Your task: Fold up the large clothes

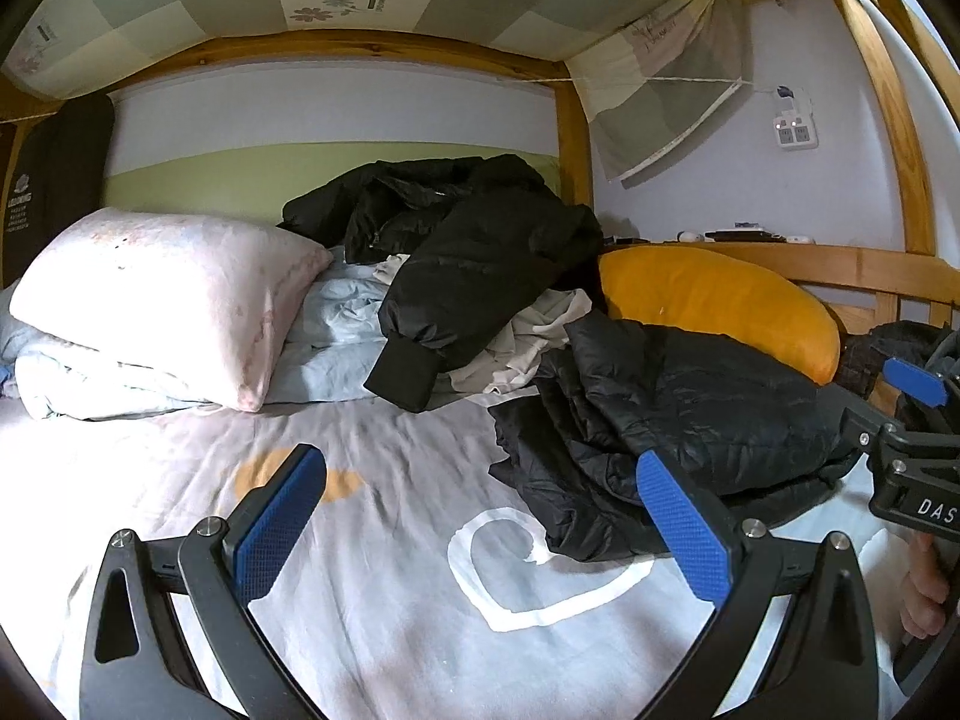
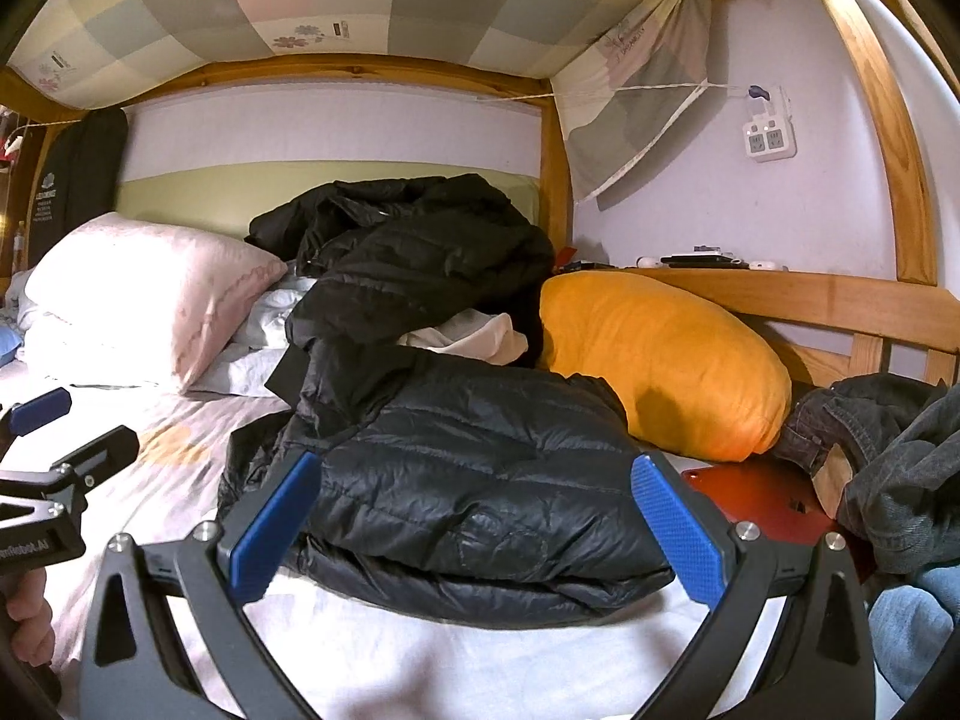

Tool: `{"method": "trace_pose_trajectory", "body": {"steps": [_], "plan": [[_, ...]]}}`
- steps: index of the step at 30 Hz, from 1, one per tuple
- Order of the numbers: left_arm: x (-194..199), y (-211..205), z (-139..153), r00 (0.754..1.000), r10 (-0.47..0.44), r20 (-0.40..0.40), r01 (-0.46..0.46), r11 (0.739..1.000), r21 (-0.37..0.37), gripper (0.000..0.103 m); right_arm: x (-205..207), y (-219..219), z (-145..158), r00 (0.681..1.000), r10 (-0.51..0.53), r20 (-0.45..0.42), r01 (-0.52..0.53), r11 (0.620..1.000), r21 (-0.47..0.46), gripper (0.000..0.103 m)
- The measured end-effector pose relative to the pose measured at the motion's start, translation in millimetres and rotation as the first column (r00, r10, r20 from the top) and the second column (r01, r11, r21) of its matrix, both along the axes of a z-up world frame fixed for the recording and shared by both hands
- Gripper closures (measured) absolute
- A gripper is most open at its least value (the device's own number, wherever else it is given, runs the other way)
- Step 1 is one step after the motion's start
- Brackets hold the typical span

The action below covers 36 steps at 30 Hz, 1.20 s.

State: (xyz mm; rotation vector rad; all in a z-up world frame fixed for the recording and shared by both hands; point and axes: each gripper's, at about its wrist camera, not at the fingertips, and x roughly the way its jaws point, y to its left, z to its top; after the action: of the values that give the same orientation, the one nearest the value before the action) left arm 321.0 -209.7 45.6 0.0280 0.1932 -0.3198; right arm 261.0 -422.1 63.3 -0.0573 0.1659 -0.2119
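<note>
Shelf items [image 2: 708,261] too small to identify; denim garment [image 2: 888,450] cut off.

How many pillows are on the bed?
2. The pink pillow lies on the left, atop the light blue bedding. The orange pillow sits on the right by the wooden rail. The black jackets might hide more.

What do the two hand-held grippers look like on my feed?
Both match: the left hand-held gripper and right hand-held gripper have curved black fingers with triangular cut-outs, silver screws and textured blue pads. White lettering marks each body, partly cut off. Bare fingers grip the handles; no sleeve or cable shows.
</note>
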Motion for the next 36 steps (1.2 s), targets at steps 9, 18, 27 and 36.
{"method": "trace_pose_trajectory", "body": {"steps": [9,18,27,36], "plan": [[-0.3,-0.3,-0.1,1.000,-0.009,0.005,0.009,1.000,-0.008,0.000,0.5,3.0,-0.2,1.000,0.015,0.002,-0.015,1.000,-0.021,0.000],[-1.7,-0.7,0.2,1.000,-0.010,0.013,0.010,1.000,-0.005,0.000,1.6,2.1,-0.6,1.000,0.016,-0.002,-0.016,1.000,-0.015,0.000],[-2.7,-2.3,0.1,1.000,-0.014,0.007,0.014,1.000,-0.002,0.000,2.8,1.6,-1.5,1.000,0.016,-0.009,-0.016,1.000,-0.009,0.000],[-2.6,-2.4,0.6,1.000,-0.018,0.003,0.018,1.000,0.009,0.000,5.3,-0.4,-1.2,0.999,0.027,-0.023,-0.027,1.000,0.000,0.000]]}}
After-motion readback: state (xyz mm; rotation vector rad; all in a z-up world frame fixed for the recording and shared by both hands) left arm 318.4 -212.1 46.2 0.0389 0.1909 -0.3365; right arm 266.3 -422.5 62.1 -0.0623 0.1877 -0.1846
